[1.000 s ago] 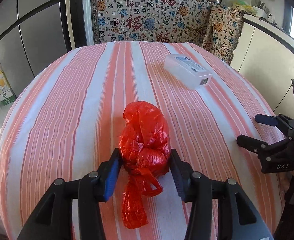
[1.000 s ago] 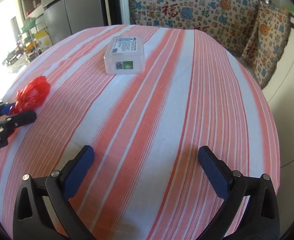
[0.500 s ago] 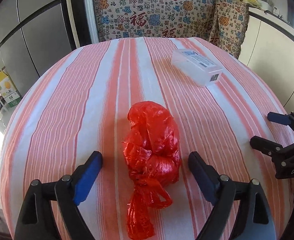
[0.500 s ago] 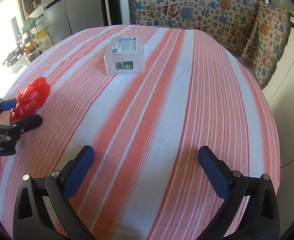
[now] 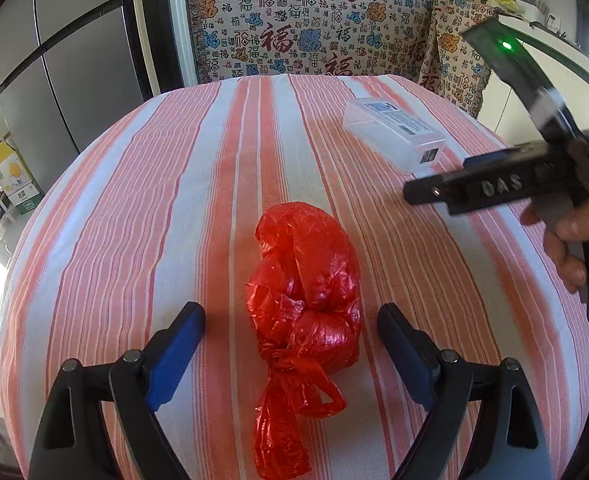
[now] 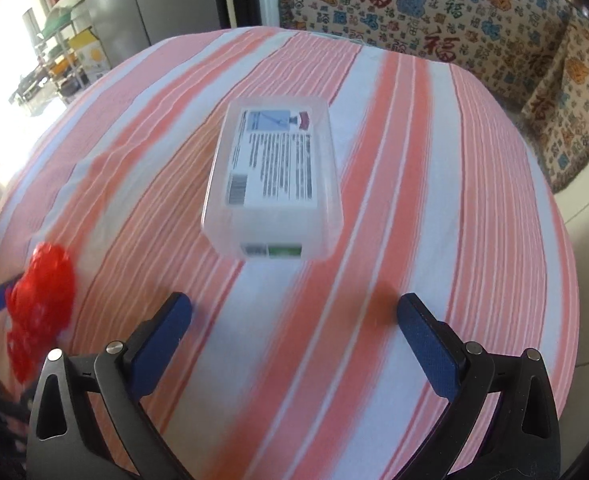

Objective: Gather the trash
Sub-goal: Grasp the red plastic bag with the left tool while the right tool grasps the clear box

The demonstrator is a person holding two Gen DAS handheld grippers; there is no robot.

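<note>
A knotted red plastic bag lies on the striped tablecloth, between the wide-open fingers of the left gripper, touching neither pad. Farther off to the right sits a clear plastic box. The right gripper, held by a hand, reaches in from the right.

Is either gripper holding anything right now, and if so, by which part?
Nothing is held. The left gripper stands open around the knotted red bag, pads clear of it. The right gripper is open short of the plastic box.
</note>
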